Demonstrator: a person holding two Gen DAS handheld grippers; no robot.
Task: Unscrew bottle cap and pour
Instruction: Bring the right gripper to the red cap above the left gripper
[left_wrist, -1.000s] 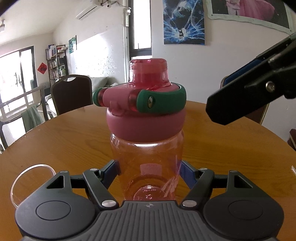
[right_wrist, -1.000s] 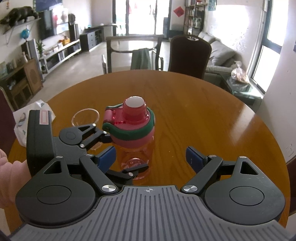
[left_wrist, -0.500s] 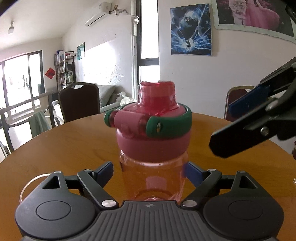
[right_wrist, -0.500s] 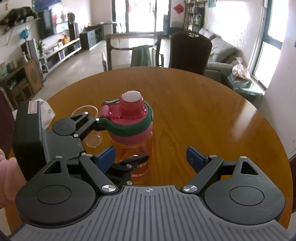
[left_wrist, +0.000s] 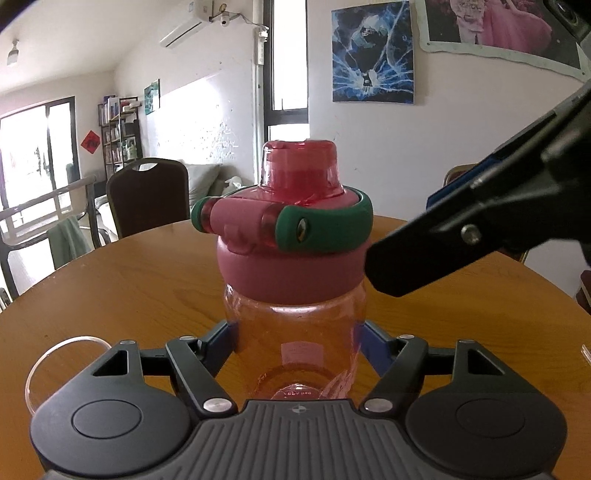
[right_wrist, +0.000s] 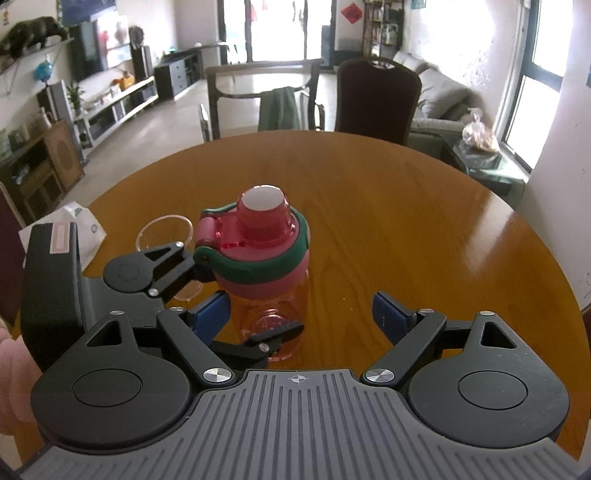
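**Bottle clamped at the base, cap not yet gripped**

Left wrist view, left to right. A clear glass cup shows its rim at 8 o'clock, partly hidden behind the gripper body. At centre stands the bottle, upright on the round wooden table; its orange translucent body carries a pink screw cap with a green carry loop and a red spout cover on top. The left gripper has its two blue pads pressed against the lower bottle wall, one on each side, jaws narrowed to the bottle's width. At 3 o'clock one black finger of the right gripper reaches in, its tip just beside the cap; whether it touches cannot be told.

Right wrist view, left to right. The cup sits at 10 o'clock, behind the left gripper. The bottle stands left of centre, cap on. The right gripper has its jaws spread wide, holding nothing; its left pad lies near the bottle, its right pad well apart over bare table.
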